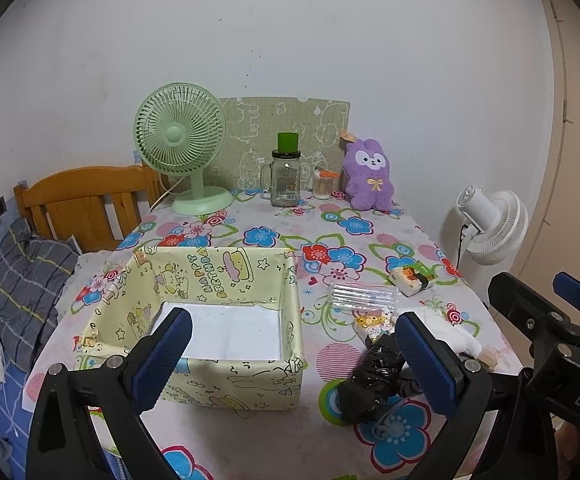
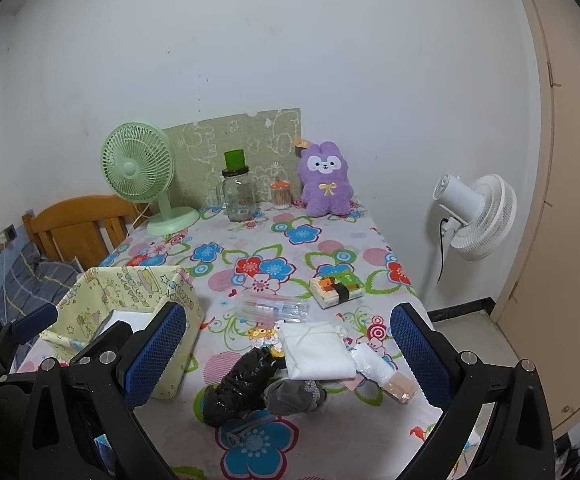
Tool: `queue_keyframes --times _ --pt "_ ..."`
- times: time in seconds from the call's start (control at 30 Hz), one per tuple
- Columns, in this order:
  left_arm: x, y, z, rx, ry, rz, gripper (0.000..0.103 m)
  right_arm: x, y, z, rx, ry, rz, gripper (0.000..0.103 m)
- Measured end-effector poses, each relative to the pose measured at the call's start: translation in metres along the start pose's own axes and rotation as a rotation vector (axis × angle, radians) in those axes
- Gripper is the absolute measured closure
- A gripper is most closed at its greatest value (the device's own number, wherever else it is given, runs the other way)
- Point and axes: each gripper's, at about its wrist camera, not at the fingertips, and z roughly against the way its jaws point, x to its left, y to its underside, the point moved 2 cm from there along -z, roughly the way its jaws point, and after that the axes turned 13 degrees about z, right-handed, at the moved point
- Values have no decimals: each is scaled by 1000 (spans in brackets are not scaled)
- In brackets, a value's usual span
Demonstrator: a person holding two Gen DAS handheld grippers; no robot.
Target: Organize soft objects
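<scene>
Near the table's (image 2: 329, 248) front edge lie a crumpled black bag (image 2: 240, 384), a grey bundle (image 2: 295, 394) and a folded white cloth (image 2: 317, 350); only the right wrist view shows the cloth whole. The yellow fabric box (image 1: 210, 280), front-left, reads "HAPPY BIRTHDAY". Left gripper (image 1: 290, 356) and right gripper (image 2: 288, 356) hover released, holding nothing.

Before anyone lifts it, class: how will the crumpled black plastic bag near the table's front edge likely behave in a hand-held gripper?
The black plastic bag looks crumpled and thin, so it will probably flop and deform. Its glossy film may be slippery. It seems light and unlikely to roll.
</scene>
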Motion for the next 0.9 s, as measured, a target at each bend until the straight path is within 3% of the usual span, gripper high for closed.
queue_keyframes --times 0.9 --pt "-4 2 6 -5 5 -5 2 0 -1 4 -7 30 10 0"
